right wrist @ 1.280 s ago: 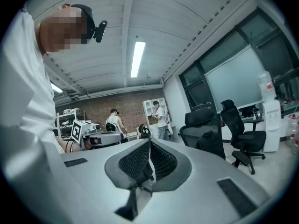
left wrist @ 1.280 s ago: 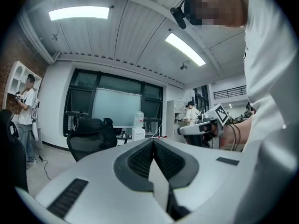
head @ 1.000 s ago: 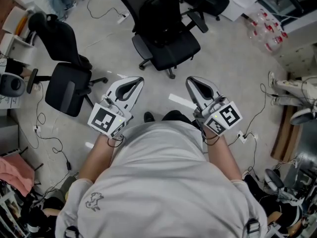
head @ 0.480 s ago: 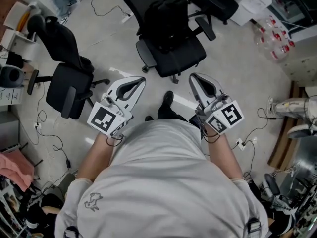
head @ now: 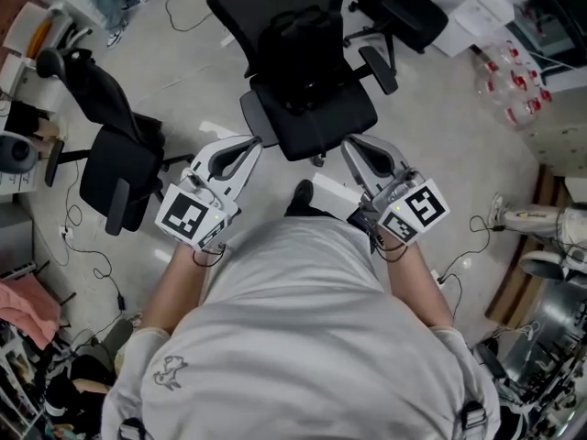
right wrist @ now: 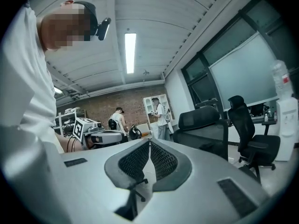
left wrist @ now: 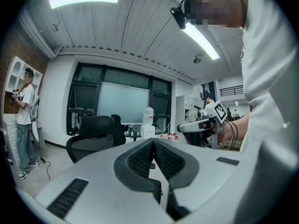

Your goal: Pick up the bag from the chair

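Note:
A black bag (head: 304, 55) sits on the seat of a black office chair (head: 321, 125), leaning on its backrest, at the top middle of the head view. My left gripper (head: 253, 142) is held level just short of the seat's front left corner, jaws shut and empty. My right gripper (head: 350, 144) is by the seat's front right corner, also shut and empty. In the left gripper view the left gripper (left wrist: 153, 143) has its pads together, with a chair (left wrist: 93, 135) beyond. The right gripper (right wrist: 149, 144) likewise shows closed pads. Neither touches the bag.
A second black chair (head: 117, 170) stands to the left and a third (head: 404, 12) at the top right. Cables lie across the floor. A pack of bottles (head: 509, 67) and shoes (head: 537, 218) are on the right. People (right wrist: 160, 116) stand in the room.
Both grippers and the person have moved forward towards the chair with the bag, which now lies right ahead of the fingertips. Both pairs of jaws stayed shut.

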The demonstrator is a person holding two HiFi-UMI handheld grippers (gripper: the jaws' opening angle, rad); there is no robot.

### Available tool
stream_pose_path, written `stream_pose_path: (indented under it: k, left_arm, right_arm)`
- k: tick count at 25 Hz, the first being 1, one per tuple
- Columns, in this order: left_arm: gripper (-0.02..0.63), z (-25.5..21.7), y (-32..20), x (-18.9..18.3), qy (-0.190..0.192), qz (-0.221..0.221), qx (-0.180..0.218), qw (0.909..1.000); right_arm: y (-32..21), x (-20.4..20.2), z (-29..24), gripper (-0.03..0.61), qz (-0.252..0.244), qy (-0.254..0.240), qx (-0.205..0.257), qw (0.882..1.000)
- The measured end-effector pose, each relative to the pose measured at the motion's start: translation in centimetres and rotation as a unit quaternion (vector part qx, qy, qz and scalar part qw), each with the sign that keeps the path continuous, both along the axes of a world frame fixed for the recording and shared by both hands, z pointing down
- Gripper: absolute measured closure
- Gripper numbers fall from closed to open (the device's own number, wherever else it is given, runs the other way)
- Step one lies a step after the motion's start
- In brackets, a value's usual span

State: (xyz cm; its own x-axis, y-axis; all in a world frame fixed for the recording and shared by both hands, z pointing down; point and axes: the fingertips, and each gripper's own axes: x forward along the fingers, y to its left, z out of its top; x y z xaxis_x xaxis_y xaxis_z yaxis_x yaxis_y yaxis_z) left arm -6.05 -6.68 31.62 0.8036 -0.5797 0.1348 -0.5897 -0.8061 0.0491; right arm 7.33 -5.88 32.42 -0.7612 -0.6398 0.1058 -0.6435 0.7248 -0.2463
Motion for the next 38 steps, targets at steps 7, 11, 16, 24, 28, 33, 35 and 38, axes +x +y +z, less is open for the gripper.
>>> stream_pose_path:
  k: [7, 11, 16, 24, 28, 33, 35, 38]
  left_arm:
    - [0.603, 0.0, -4.2, 2.8, -0.005, -0.019, 0.002, 0.9998]
    - [0.603, 0.4, -5.7, 3.4, -0.006, -0.017, -0.005, 0.9998]
    - [0.603, 0.7, -8.3, 3.2, -0.005, -0.007, -0.010, 0.9999]
    - [0.603, 0.3, -12.8, 1.8, 0.007, 0.030, -0.006, 0.9995]
    - [0.603, 0.4, -14.8, 0.1, 0.011, 0.054, -0.011, 0.9984]
    - [0.603, 0.1, -17.0, -1.7, 0.014, 0.090, -0.005, 0.9958]
    - [0.603, 0.4, -17.7, -2.4, 0.017, 0.099, -0.007, 0.9949]
    - [0.603, 0.8, -18.6, -3.3, 0.025, 0.100, -0.016, 0.9945]
  right_arm:
    - [-4.5, 2.4, 1.0, 0.543, -0.019, -0.008, -0.007, 1.000]
    - [-6.1, 2.5, 1.6, 0.543, -0.019, -0.015, -0.014, 1.000]
    - [-8.3, 2.2, 2.1, 0.543, -0.006, -0.015, -0.022, 1.000]
    - [-12.1, 1.1, 1.6, 0.543, 0.040, -0.023, -0.019, 0.999]
    - [-13.9, -1.1, 1.6, 0.543, 0.057, -0.023, -0.022, 0.998]
    - [-16.3, -3.6, 1.9, 0.543, 0.074, -0.040, -0.037, 0.996]
    - [-17.0, -4.5, 2.2, 0.543, 0.077, -0.041, -0.044, 0.995]
    - [-17.6, -5.3, 2.4, 0.542, 0.083, -0.035, -0.051, 0.995]
